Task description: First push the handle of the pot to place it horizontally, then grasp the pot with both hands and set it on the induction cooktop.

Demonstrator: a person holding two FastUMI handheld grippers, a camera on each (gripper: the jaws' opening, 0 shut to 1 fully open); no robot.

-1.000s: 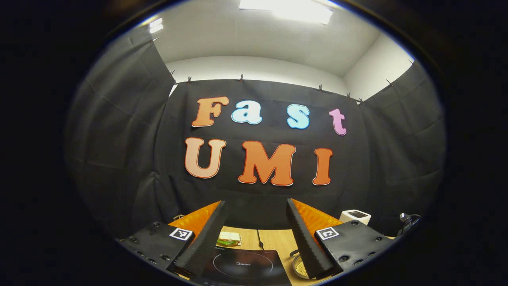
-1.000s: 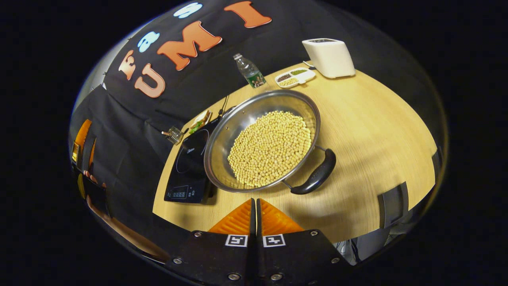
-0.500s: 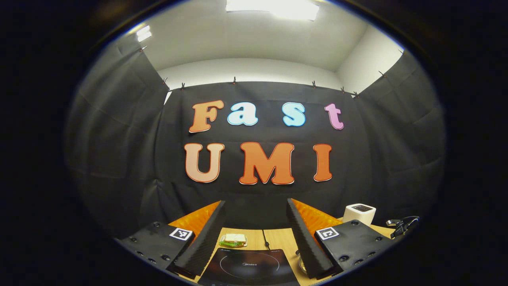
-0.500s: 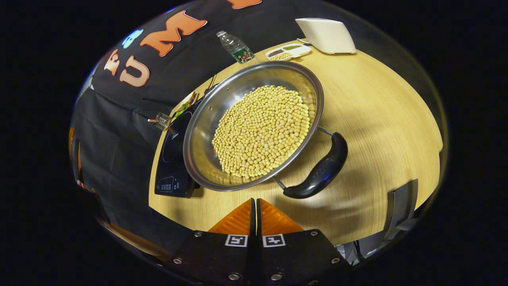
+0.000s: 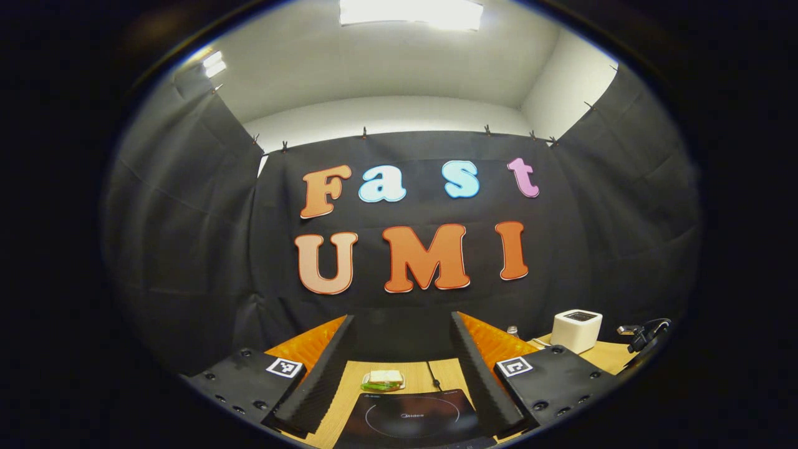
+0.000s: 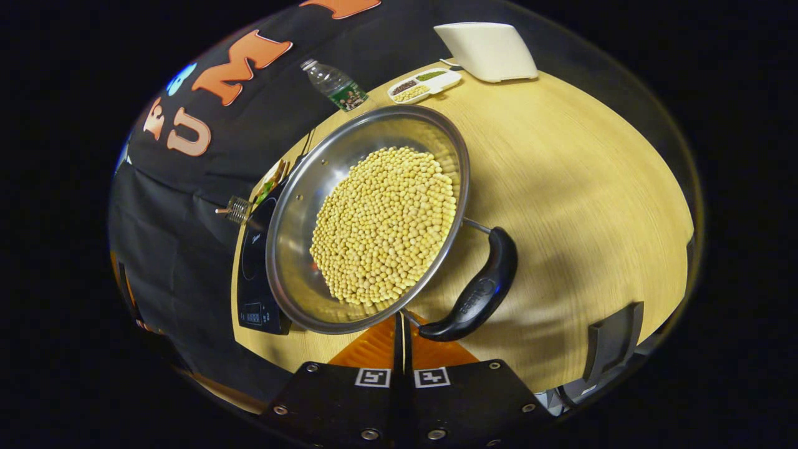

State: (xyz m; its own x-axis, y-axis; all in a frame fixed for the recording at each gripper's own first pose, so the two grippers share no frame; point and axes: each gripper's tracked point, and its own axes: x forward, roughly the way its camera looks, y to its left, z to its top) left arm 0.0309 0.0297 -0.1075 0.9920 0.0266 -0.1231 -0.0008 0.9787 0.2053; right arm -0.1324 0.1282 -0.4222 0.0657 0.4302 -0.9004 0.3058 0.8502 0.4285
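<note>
right hand-held gripper (image 6: 402,325), fingers together, sits just below pot (image 6: 299,249) handle (image 6: 477,293).

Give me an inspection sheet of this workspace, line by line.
Surface: wooden table, bare at the right.
Job's things: steel pot of yellow beans beside the induction cooktop, its rim overlapping the cooktop's edge; black handle angled toward the camera.
Clutter: water bottle, divided snack tray, white appliance, sandwich.
Grippers: right tongs shut, tips at the pot's near rim; left tongs open, raised over the cooktop.
Cables: cord behind the cooktop.
Surroundings: black cloth wall, ceiling light.
</note>
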